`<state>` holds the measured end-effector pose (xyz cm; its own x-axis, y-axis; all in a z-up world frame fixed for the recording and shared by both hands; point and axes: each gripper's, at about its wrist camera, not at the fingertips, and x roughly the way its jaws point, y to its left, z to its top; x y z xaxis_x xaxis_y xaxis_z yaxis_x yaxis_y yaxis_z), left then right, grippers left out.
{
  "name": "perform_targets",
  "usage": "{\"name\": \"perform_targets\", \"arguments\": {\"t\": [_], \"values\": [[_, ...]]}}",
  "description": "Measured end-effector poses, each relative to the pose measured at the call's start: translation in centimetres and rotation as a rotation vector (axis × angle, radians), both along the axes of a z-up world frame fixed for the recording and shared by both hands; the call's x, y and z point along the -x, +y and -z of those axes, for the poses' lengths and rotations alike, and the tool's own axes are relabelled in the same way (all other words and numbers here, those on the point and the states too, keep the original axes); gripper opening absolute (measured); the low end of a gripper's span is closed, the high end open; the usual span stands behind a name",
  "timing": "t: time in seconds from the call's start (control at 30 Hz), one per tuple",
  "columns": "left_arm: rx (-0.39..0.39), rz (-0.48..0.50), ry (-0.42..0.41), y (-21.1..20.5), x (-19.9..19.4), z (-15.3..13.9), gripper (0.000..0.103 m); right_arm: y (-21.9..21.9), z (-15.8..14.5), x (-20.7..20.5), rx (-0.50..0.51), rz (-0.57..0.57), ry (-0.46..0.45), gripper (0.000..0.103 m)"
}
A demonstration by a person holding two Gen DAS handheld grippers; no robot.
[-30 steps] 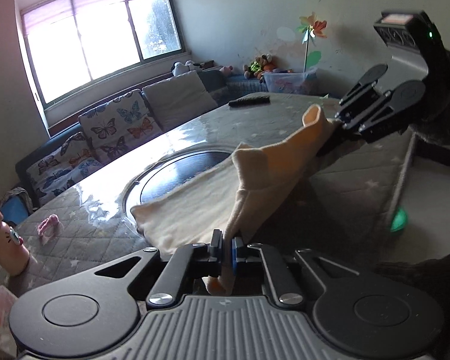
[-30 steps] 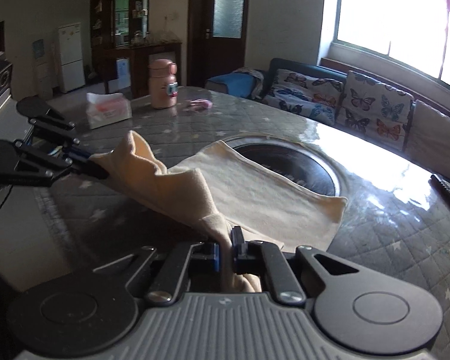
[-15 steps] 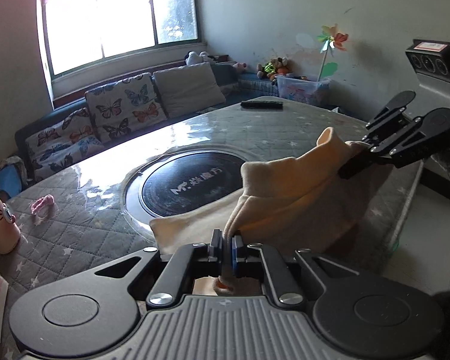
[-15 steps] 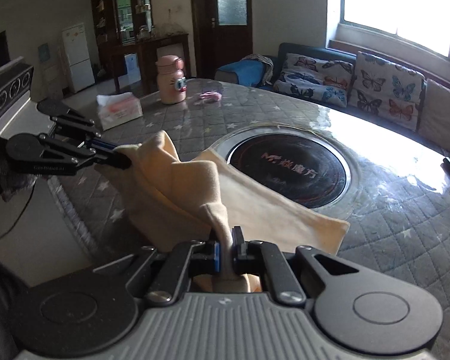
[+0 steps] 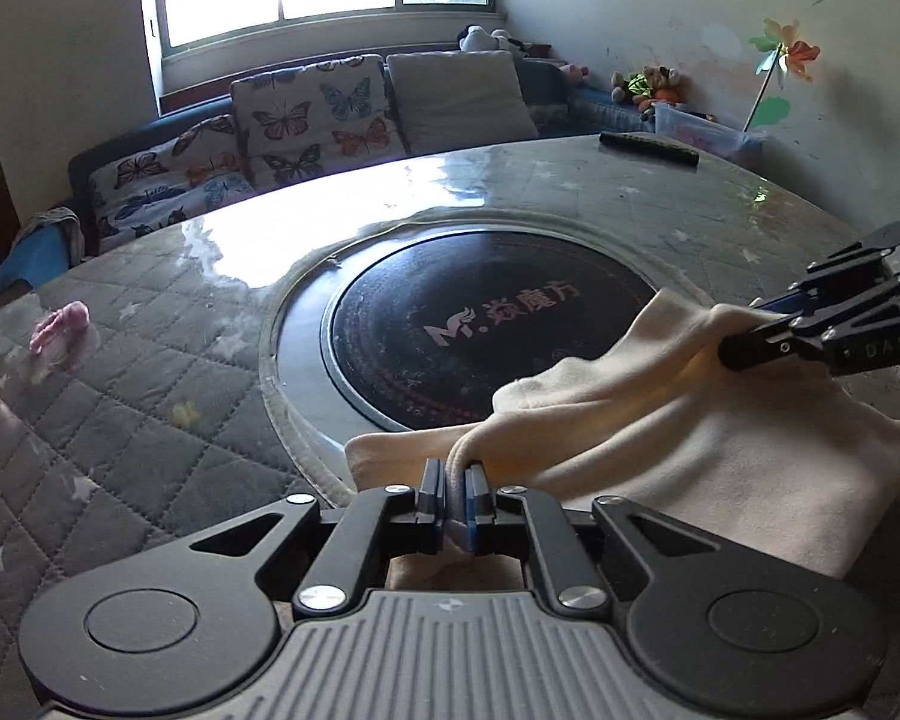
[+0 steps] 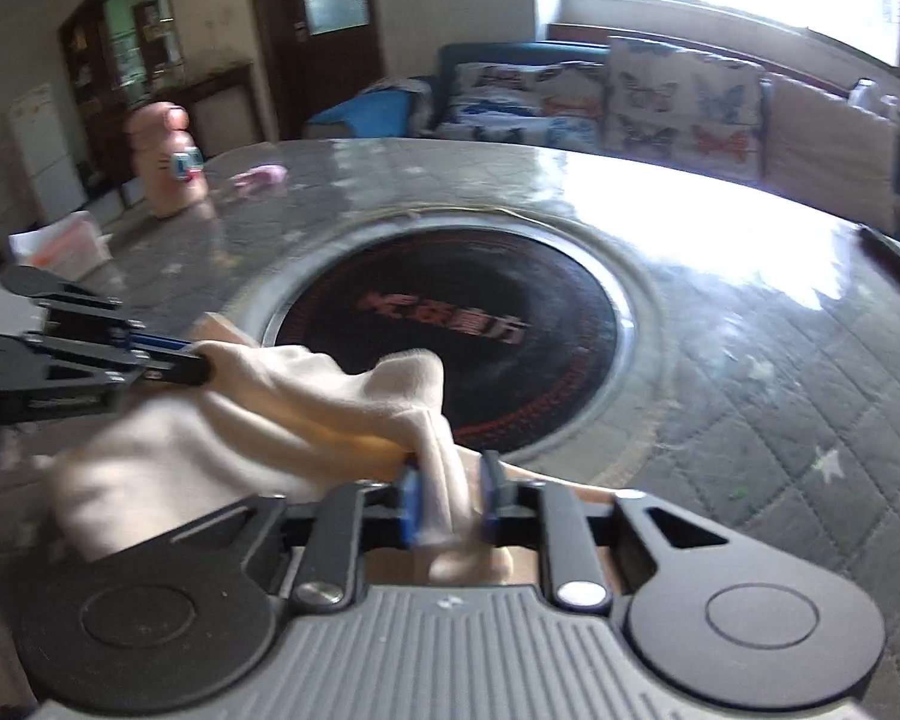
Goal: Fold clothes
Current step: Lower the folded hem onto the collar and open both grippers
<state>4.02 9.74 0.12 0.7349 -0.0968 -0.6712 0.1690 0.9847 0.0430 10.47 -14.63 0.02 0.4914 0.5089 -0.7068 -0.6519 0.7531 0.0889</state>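
A cream-coloured soft fleece garment (image 5: 678, 450) is bunched at the near edge of a round counter (image 5: 150, 324) covered in grey quilted star-print cloth under a clear sheet. Its lower part lies on the counter, reaching just over the rim of a black round cooktop inset with red lettering (image 5: 486, 324). Its upper edge is lifted off the surface, sagging between two held points.

As for progress, the garment looks doubled over on itself, with a lifted layer above a flatter layer beneath. That suggests a fold in the making. It is not a neat flat packet, so laying down and smoothing appear to remain. How many folds it already carries cannot be told.

The left gripper (image 5: 455, 501) has its fingers pressed together on a pinch of the garment's edge, which rises from between them. The right gripper (image 6: 450, 507) shows its fingers slightly apart with a thick bundle of cloth between them. The cloth fills the gap, so they seem to grip it, though this view is blurred. In each view the other gripper appears at the side, holding the far end of the lifted edge.

Farther off on the counter stand a pink cartoon-faced bottle (image 6: 165, 171) and a small pink object (image 6: 261, 177).
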Motion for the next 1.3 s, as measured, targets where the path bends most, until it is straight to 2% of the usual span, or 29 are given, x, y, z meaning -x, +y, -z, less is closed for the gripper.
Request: {"name": "perform_targets", "arguments": {"t": [0.07, 0.17, 0.3, 0.4, 0.53, 0.67, 0.87, 1.03, 1.1, 1.3], "values": [[0.0, -0.016, 0.006, 0.1, -0.4, 0.4, 0.012, -0.8, 0.0, -0.2, -0.029, 0.046, -0.005, 0.027], [-0.024, -0.041, -0.008, 0.1, -0.6, -0.1, 0.02, -1.6, -0.8, 0.1, -0.041, 0.092, -0.042, 0.028], [-0.007, -0.065, -0.053, 0.2, -0.2, -1.7, 0.019, -1.4, -2.3, 1.4, -0.054, 0.091, -0.114, 0.028], [0.039, -0.039, -0.078, -0.2, 0.3, -2.9, 0.019, -0.4, -2.8, 2.1, -0.066, 0.04, -0.109, 0.027], [0.079, 0.024, -0.031, -1.7, -0.4, -2.4, 0.017, 1.8, -1.3, 1.5, -0.038, -0.003, -0.06, 0.027], [0.071, 0.03, 0.02, -2.9, -2.0, -0.9, 0.017, 3.4, 0.2, 0.7, -0.016, 0.001, -0.03, 0.027], [0.048, 0.002, 0.054, -3.2, -3.9, 0.8, 0.02, 4.5, 1.5, 0.7, 0.019, 0.002, -0.039, 0.027], [0.039, 0.01, 0.042, -3.5, -3.8, 0.7, 0.02, 4.6, 1.0, 1.0, -0.004, -0.002, -0.048, 0.027], [0.034, 0.01, 0.041, -3.7, -3.8, 0.6, 0.02, 5.1, 1.4, 0.8, 0.016, -0.004, -0.037, 0.027], [0.055, 0.03, 0.009, -4.1, -2.8, -0.5, 0.02, 5.0, 1.0, 0.8, -0.005, 0.001, -0.05, 0.027]]}}
